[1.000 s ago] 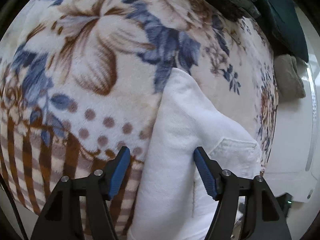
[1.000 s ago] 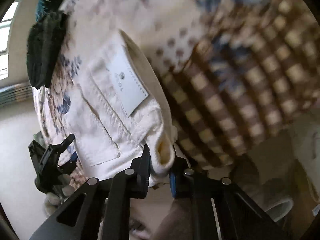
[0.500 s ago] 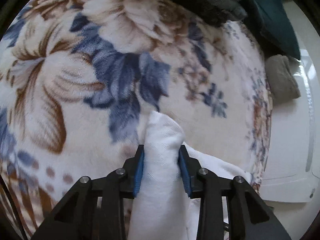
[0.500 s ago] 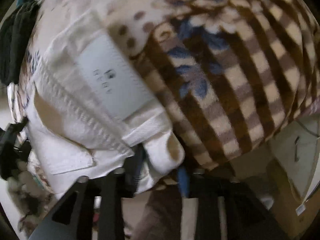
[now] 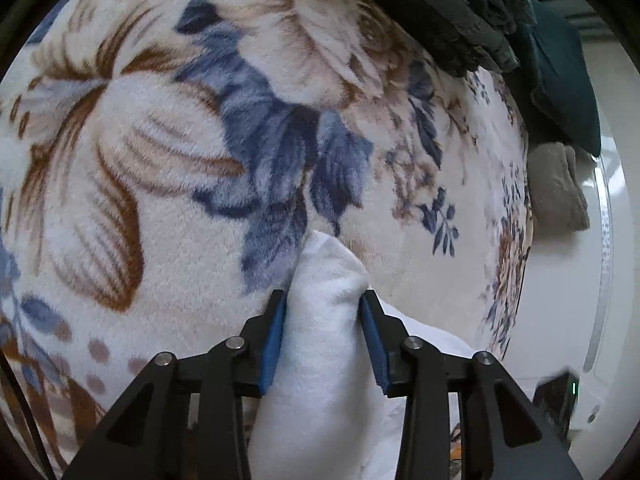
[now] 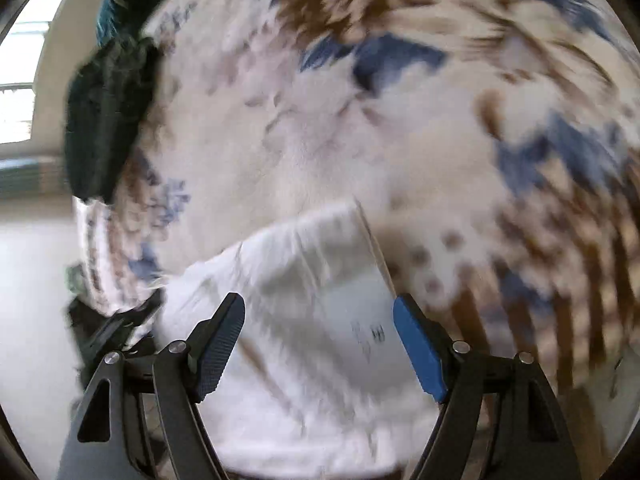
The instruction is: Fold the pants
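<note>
Left gripper pinches the pants, fingers easing; right gripper, seemingly empty, is spreading above them: smooth flat.

Pants on blanket, dark clothes at its far edge

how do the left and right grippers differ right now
The left gripper has a bunched fold of the white pants pressed between its pads, though its jaws are opening; the right gripper stands wide, jaws opening, its pads clear of the pants lying flat below. The left view is sharp; the right is blurred. Both point down at the floral blanket.
</note>
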`<act>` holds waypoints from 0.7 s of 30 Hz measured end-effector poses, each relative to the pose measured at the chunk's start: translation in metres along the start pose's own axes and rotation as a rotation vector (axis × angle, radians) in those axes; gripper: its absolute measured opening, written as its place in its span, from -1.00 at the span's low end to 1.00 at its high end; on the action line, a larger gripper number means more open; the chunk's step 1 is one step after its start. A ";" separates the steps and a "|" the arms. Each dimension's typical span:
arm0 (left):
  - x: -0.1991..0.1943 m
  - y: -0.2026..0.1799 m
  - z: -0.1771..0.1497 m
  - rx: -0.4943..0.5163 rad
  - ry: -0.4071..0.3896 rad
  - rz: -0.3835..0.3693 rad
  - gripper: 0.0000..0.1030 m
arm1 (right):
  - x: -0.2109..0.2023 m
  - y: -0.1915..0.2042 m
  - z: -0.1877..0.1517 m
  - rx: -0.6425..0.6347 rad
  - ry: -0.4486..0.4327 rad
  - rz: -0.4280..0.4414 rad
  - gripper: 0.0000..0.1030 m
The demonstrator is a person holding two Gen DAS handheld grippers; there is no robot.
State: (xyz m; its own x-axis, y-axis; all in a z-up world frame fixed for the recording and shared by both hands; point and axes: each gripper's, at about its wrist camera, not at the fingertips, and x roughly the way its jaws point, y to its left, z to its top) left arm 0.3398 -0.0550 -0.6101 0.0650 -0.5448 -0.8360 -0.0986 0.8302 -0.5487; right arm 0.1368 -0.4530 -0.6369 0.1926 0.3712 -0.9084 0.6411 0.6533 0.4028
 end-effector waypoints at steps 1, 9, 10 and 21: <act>0.003 0.002 0.001 0.005 0.006 0.029 -0.32 | 0.010 0.001 0.010 -0.036 0.018 -0.075 0.53; -0.011 0.002 -0.003 0.011 0.066 -0.021 0.47 | -0.003 -0.040 -0.009 0.143 0.073 0.108 0.57; -0.019 -0.002 -0.010 0.030 0.059 -0.028 0.61 | -0.009 -0.045 -0.023 0.164 0.077 0.149 0.57; -0.006 0.024 -0.085 -0.018 0.193 -0.082 0.73 | 0.046 -0.052 -0.098 0.186 0.144 0.295 0.62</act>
State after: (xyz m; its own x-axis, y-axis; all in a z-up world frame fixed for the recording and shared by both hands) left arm 0.2527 -0.0414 -0.6183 -0.1177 -0.6248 -0.7719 -0.1189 0.7806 -0.6137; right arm 0.0395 -0.4054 -0.6892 0.2907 0.6234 -0.7259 0.7001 0.3786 0.6055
